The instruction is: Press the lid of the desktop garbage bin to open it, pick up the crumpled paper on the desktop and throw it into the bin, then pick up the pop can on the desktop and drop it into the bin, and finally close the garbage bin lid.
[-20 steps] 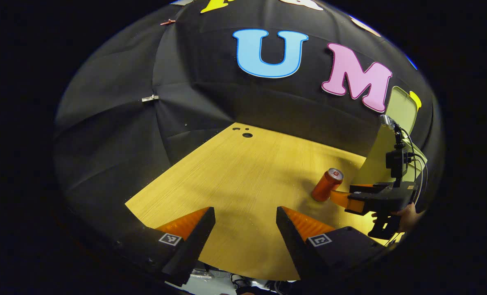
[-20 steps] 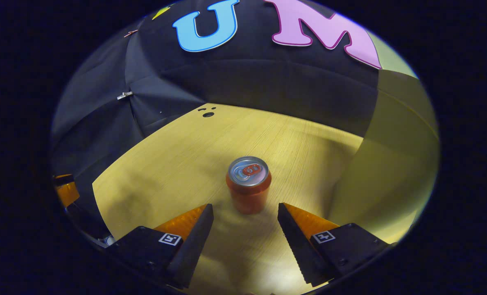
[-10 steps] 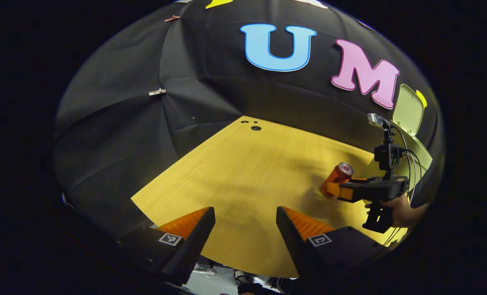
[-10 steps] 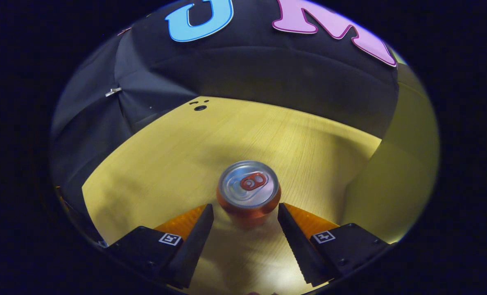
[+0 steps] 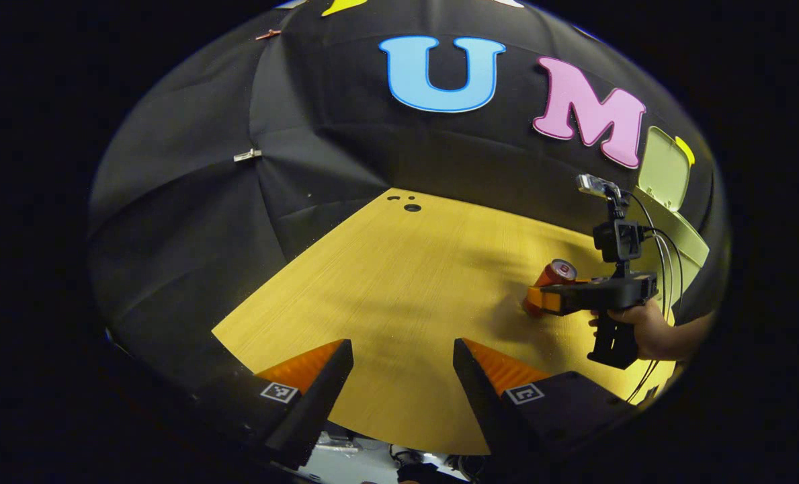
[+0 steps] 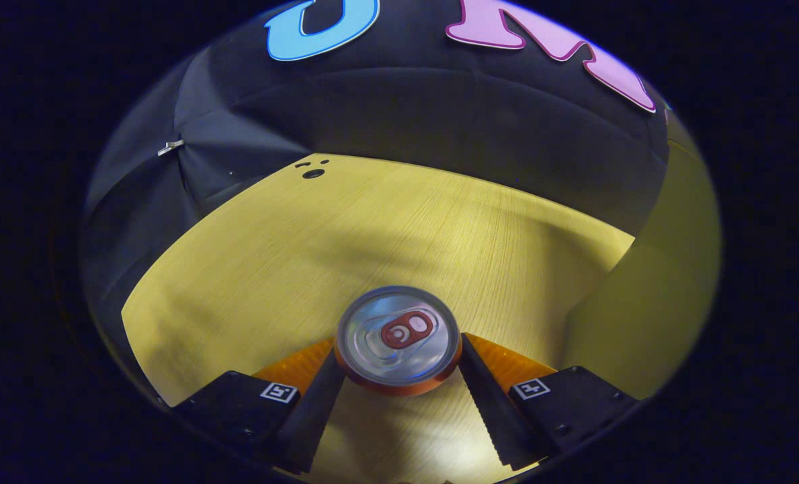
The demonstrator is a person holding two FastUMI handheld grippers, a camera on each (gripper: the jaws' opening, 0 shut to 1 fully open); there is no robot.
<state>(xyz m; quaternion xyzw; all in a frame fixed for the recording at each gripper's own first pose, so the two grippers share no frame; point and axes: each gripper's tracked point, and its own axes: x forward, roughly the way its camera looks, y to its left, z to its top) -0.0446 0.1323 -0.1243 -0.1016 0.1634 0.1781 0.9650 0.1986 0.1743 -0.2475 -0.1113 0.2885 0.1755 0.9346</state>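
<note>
Green bin (image 6: 648,296) (lid raised) just right of upright pop can (image 6: 398,339), which sits between right gripper (image 6: 399,376)'s spread fingers; contact unclear.

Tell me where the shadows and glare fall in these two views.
Left gripper view: a soft dark shadow crosses the desktop toward the pop can. Right gripper view: the can's silver top catches mild glare, and a bright patch lights the desktop between the fingers.
</note>
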